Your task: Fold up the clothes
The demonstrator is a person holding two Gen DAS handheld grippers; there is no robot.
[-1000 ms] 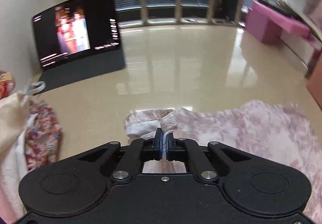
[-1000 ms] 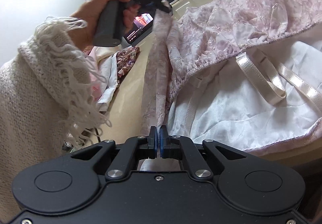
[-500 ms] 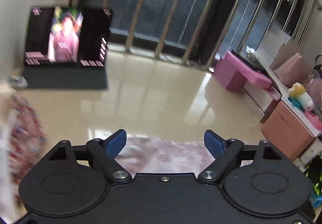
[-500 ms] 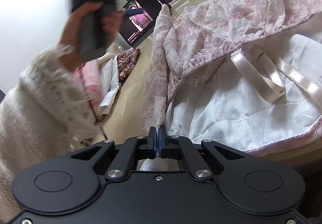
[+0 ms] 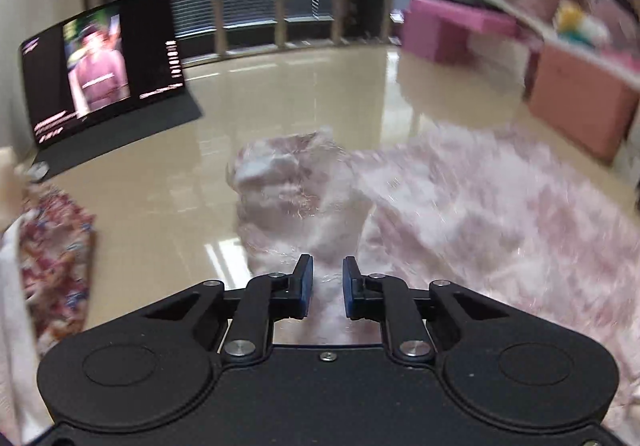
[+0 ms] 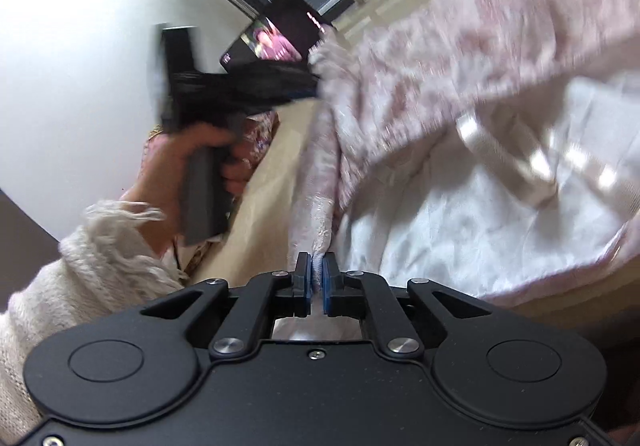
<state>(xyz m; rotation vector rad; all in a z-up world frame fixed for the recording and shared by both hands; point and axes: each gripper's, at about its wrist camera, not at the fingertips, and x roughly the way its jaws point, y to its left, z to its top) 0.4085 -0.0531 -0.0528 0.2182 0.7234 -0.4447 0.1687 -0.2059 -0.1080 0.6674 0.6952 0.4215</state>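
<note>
Now the left tool, jaws just closing and a narrow gap apart over the pink garment on the surface, should bite squarely at 12 o'clock; the right tool grips its edge, so keep that tension.

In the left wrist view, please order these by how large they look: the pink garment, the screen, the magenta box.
1. Pink garment, by far the largest, though it lies nearest the camera.
2. Screen.
3. Magenta box, smallest, but it stands farthest away, so its true size is unsure.
</note>
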